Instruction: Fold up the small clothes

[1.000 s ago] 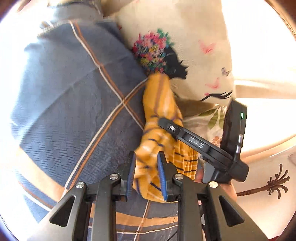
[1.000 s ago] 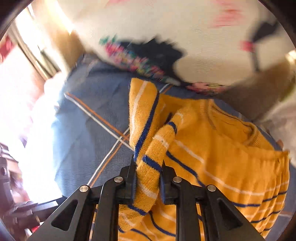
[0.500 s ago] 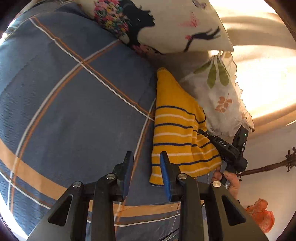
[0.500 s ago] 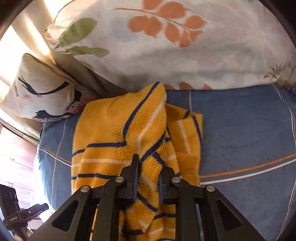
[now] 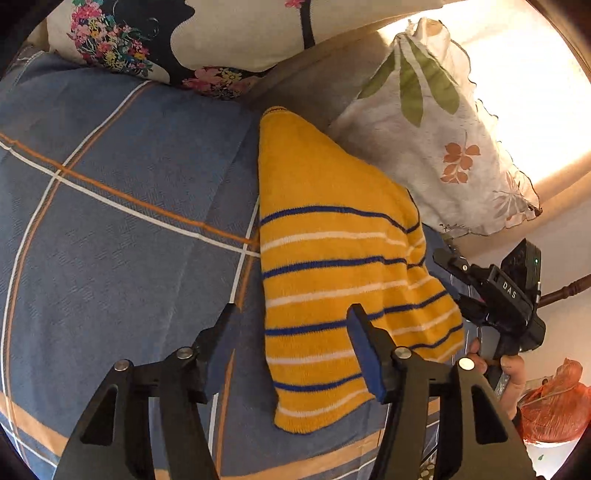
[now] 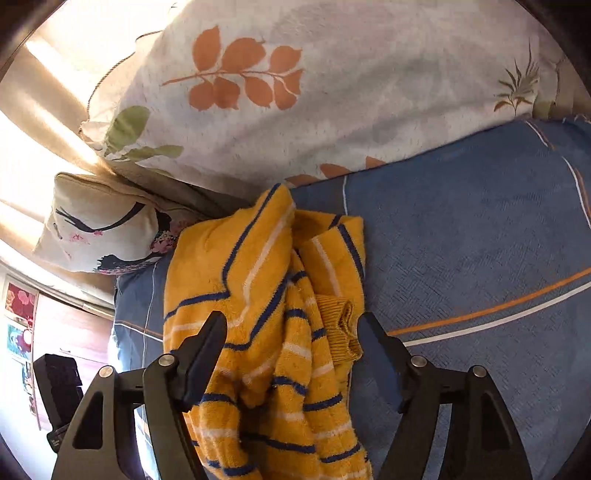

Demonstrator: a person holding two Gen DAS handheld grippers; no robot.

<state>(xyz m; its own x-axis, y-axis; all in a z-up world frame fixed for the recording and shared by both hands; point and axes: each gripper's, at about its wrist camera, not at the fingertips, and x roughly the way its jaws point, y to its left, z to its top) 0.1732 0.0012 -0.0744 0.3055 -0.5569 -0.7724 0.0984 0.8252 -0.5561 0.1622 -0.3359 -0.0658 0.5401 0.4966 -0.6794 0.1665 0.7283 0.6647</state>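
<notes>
A small yellow knit sweater (image 5: 332,266) with blue and white stripes lies folded on the blue checked bedsheet (image 5: 129,221), its far end near the pillows. My left gripper (image 5: 291,350) is open just above the sweater's near edge and holds nothing. In the right wrist view the sweater (image 6: 258,295) lies bunched, with a ribbed cuff on top. My right gripper (image 6: 291,354) is open, one finger on each side of the sweater, gripping nothing. The right gripper's body (image 5: 495,302) shows at the sweater's right edge in the left wrist view.
A white pillow with leaf prints (image 5: 436,140) and a cream pillow with a floral print (image 5: 184,33) lie at the bed's head. Both also show in the right wrist view (image 6: 314,92), (image 6: 99,225). An orange bag (image 5: 550,406) lies off the bed at right.
Both grippers held the sweater a second ago and laid it down on the bed. The left opened first, then the right; both now stand wide open.
</notes>
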